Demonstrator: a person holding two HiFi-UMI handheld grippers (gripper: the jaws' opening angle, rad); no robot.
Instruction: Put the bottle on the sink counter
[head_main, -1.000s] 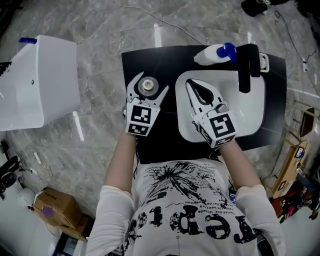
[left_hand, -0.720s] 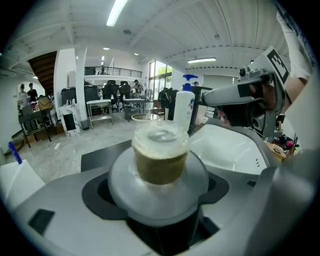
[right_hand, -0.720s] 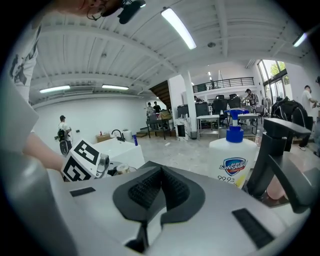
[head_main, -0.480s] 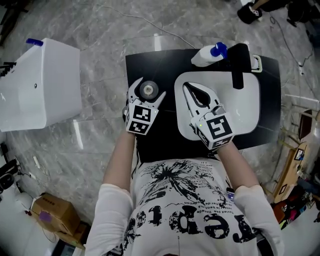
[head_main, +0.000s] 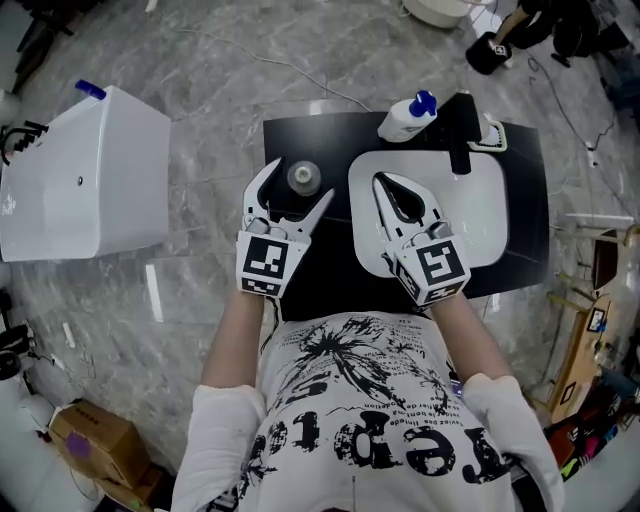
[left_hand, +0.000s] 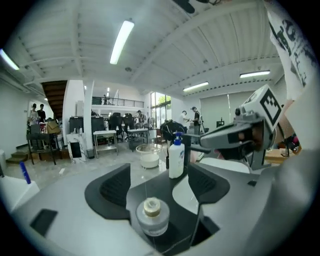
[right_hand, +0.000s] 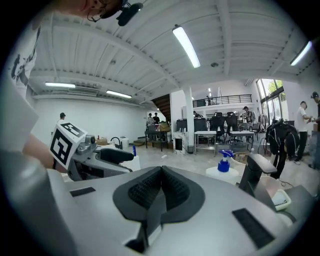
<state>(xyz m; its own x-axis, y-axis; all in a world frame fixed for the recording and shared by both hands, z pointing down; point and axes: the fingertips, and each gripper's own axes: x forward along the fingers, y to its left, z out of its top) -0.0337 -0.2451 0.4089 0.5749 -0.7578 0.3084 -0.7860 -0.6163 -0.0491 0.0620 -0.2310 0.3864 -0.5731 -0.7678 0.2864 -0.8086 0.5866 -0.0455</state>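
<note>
A small clear bottle with a pale cap stands upright on the black sink counter, left of the white basin. My left gripper is open, and its fingers flank the bottle without touching it. In the left gripper view the bottle sits low between the two dark pads, with gaps on both sides. My right gripper is shut and empty, hovering over the basin's left part. In the right gripper view its pads are pressed together.
A white spray bottle with a blue top lies at the counter's back edge, beside the black faucet. A big white box stands on the marble floor to the left. Boxes and clutter lie at the frame's lower corners.
My left gripper's jaws have spread wider and drawn back a little toward the person. The bottle stays standing on the counter. The right gripper stays shut over the basin.
</note>
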